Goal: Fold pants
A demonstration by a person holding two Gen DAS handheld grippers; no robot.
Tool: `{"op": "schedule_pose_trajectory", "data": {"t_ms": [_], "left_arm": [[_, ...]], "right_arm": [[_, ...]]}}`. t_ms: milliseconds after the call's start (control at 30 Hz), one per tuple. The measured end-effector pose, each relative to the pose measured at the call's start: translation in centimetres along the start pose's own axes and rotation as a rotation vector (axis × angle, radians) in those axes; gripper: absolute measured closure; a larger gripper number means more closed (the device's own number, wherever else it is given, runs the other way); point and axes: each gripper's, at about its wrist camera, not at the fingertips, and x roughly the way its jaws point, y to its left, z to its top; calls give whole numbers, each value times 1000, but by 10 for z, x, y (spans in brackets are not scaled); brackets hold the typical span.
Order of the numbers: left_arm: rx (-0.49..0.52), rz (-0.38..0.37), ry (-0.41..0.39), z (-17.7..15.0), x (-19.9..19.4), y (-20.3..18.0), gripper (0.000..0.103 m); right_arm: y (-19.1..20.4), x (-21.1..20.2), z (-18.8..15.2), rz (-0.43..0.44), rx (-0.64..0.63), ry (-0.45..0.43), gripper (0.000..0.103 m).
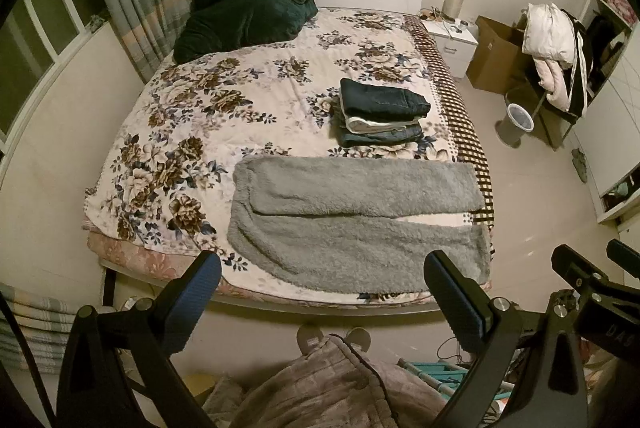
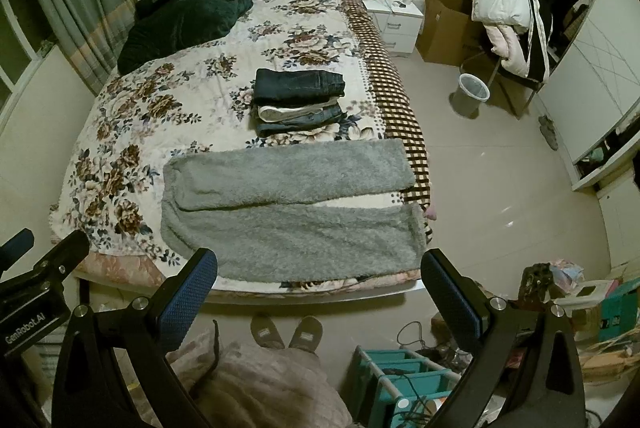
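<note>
1. Floral bedding (image 1: 208, 100) is spread over a bed that fills the middle of both views, with a dark green blanket (image 1: 248, 8) heaped at the upper left.
2. Grey fleece pants (image 1: 356, 220) are laid flat across the near edge of the bed, legs running toward the right of the frame.
3. Just behind them, a stack of folded clothes (image 1: 382, 118) is seen.
4. The left gripper (image 1: 324, 292) and the right gripper (image 2: 318, 288) are held above the floor short of the bed, fingers spread wide apart, nothing between them.

Grey fleece pants (image 1: 356, 224) lie on a brown-and-blue floral cream bedspread (image 1: 224, 116).
</note>
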Motion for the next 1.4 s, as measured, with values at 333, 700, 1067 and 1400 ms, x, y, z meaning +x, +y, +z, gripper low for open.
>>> {"op": "schedule_pose_trajectory", "data": {"t_ms": [333,700,1067,1400], "left_arm": [[3,3,-4,2,0,-2,0],[2,5,-8,1,-2,1,0],[2,4,-9,2,-3,0,0],[-9,32,-24,33,40,25,0]], "right_arm": [[0,-3,2,5,-5,0,0],[2,-4,3,4,-2,0,0],[4,-4,1,2,-5,0,0],[11,47,24,-56,40,36,0]]}}
